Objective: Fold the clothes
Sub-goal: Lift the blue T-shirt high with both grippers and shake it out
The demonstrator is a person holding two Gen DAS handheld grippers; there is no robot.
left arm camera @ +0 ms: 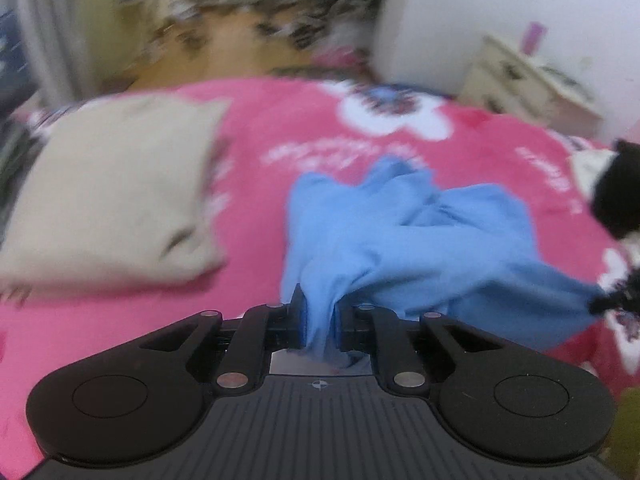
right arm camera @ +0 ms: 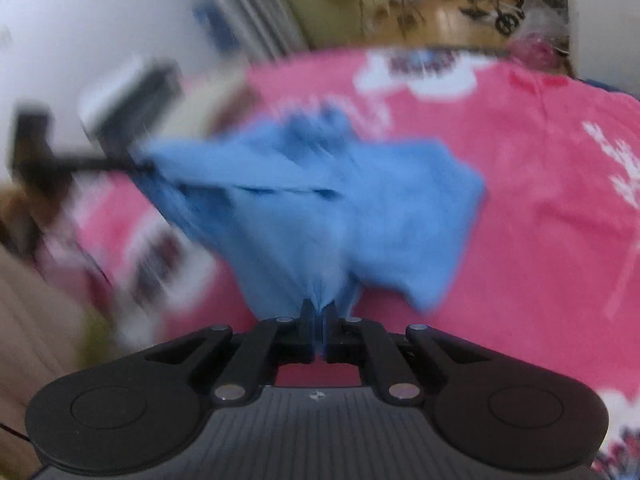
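Both grippers pinching the blue garment, lifted over the pink bed – risk is a slip or a bad drop.

Near, bottom centre of my left view: my left gripper [left arm camera: 320,320] has its jaws narrow w/ a bunch of the blue garment [left arm camera: 400,232] clamped between; bottom centre of my right view, my right gripper [right arm camera: 319,320] is nearly closed on another gathered bit of same cloth. Farther up-frame the garment hangs crumpled btwn the two grips, mid-frame, above the pink bedspread [left arm camera: 256,200]. Both pics v. blurred, so I judge I'm moving fast: a small bunched pinch could pull free, or cloth lands twisted, not flat. Beige pillow [left arm camera: 108,188] at left of left view is near – the cloth could catch it or drape over it. Beyond the bed, top of frame, floor clutter; too blurred to tell what.
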